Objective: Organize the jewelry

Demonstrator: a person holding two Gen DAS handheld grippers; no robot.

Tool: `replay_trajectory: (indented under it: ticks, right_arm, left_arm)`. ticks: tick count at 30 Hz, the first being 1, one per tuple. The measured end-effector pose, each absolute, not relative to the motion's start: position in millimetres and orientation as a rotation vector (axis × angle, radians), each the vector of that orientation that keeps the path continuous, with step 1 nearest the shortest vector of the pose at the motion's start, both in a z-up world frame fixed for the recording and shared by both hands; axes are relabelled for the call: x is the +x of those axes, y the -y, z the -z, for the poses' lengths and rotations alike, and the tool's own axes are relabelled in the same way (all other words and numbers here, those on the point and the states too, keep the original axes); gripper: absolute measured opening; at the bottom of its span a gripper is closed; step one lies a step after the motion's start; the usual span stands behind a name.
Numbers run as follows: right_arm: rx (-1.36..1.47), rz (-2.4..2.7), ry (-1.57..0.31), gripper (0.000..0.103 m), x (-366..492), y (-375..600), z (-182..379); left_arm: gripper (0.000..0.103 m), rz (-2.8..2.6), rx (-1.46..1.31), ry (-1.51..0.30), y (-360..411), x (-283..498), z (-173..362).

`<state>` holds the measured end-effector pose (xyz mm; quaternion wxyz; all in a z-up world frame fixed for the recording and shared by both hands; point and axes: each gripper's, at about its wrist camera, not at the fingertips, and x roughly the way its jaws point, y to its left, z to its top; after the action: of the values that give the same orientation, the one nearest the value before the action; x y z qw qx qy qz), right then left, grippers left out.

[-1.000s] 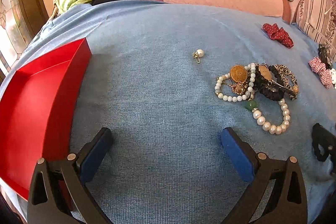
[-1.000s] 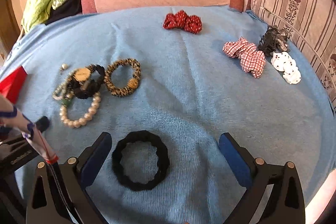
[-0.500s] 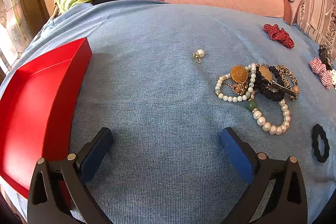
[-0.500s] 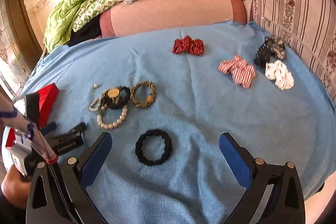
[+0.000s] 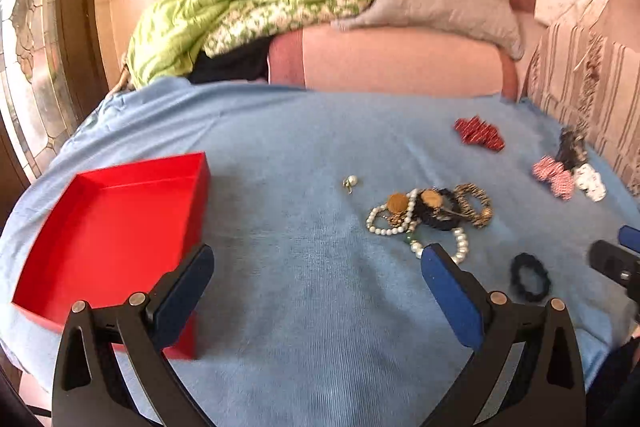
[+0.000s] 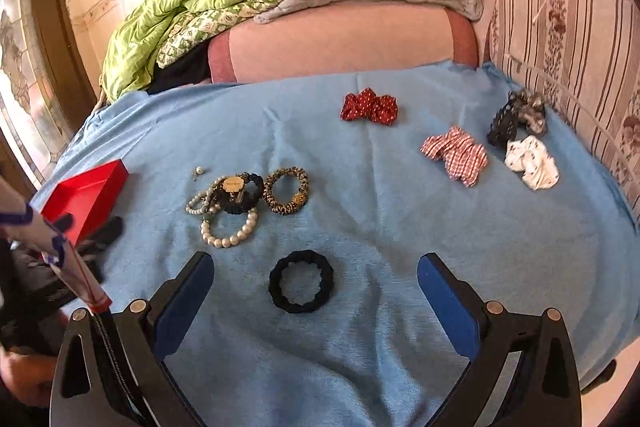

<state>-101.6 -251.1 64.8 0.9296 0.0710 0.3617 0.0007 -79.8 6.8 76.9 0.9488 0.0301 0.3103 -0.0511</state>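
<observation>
- Both claws stood spread wide and empty above the blue blanket point(image 6: 400, 227): the left gripper point(image 5: 316, 287) with nothing between its blue pads, the right gripper point(image 6: 316, 291) the same.
- At the far left lay the red tray point(image 5: 116, 227), bare inside, with the left claw's near finger crossing its front corner in the left wrist view; it was judged the place the pieces were meant for, since nothing yet lay in it.
- Right of the tray, well apart from it, a small pearl pendant point(image 5: 350, 182) lay alone on the blanket.
- Next came the tangled heap of jewelry point(image 6: 244, 199): pearl strands, a gold disc, a dark band and a leopard-print bangle touching one another. It lay ahead and to the right of the left claw, ahead and to the left of the right one.
- A black scrunchie point(image 6: 301, 281) lay flat as a ring, with no long axis, straight ahead between the right claw's fingers and near them, so the right hand looked the nearer for it.
- Furthest right sat the fabric bows and a hair clip point(image 6: 516, 119), well away from both claws.
</observation>
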Motion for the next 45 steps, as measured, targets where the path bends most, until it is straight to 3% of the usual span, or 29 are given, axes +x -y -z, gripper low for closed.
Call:
replay_trajectory:
  ticks: [19,45]
  right_arm:
    - [0.129,-0.038,-0.653,0.103,-156,252,-76]
    - [0.118,-0.054,-0.652,0.103,-162,250,-75]
  left_arm:
    - [0.103,0.103,0.053,-0.534,-23,-170,-116]
    - [0.103,0.112,0.071,-0.545,-13,-183,-110]
